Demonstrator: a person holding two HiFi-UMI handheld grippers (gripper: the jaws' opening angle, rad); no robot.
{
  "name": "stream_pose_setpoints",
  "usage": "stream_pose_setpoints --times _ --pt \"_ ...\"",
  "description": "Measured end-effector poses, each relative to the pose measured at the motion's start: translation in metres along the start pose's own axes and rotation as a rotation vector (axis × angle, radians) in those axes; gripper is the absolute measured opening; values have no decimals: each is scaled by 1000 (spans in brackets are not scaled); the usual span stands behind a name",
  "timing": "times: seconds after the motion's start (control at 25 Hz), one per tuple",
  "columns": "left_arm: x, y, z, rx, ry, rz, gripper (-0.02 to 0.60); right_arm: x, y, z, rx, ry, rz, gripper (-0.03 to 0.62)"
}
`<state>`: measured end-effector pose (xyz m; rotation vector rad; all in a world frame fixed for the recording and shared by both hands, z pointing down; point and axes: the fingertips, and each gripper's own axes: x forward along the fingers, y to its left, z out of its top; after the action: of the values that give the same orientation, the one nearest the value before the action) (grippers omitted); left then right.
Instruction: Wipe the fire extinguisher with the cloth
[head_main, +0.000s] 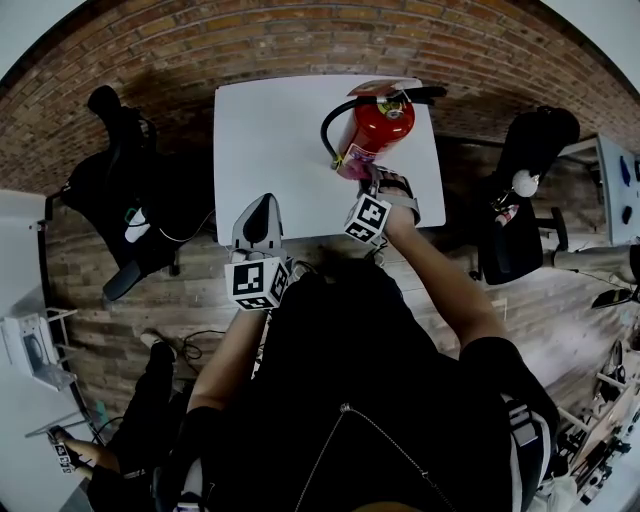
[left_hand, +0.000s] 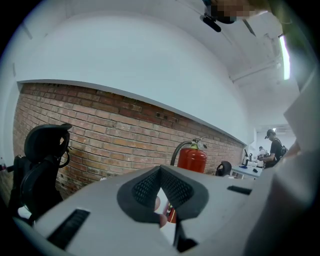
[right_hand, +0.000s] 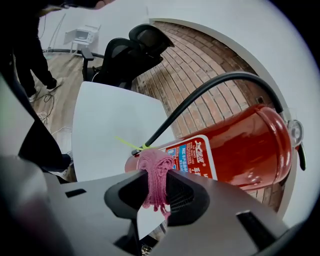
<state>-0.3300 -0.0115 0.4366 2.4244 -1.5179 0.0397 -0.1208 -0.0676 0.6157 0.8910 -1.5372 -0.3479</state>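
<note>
A red fire extinguisher (head_main: 378, 122) stands upright near the right edge of the white table (head_main: 270, 130), its black hose (right_hand: 200, 97) curving down to a yellow-green tie. My right gripper (head_main: 374, 176) is at its near side, low on the cylinder, shut on a bunched pink cloth (right_hand: 155, 170). The cloth (head_main: 352, 167) lies against the red body (right_hand: 235, 150) beside the label. My left gripper (head_main: 263, 205) hovers over the table's front edge, left of the extinguisher (left_hand: 192, 159). Its jaws (left_hand: 160, 172) meet at the tips with nothing held.
A black office chair (head_main: 120, 190) stands left of the table and another (head_main: 525, 190) to the right. A brick wall (head_main: 300, 40) runs behind the table. A second person's legs (head_main: 150, 420) show on the wooden floor at lower left.
</note>
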Motion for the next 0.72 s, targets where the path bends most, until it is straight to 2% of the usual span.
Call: stream_pose_setpoints --times 0.32,0.72 --pt "6 -1 0 -13 -5 -12 10 -28 -24 10 20 -16 -13 102" --pt "17 -4 10 -18 -22 -36 9 -69 -65 24 -12 -44 -113 102"
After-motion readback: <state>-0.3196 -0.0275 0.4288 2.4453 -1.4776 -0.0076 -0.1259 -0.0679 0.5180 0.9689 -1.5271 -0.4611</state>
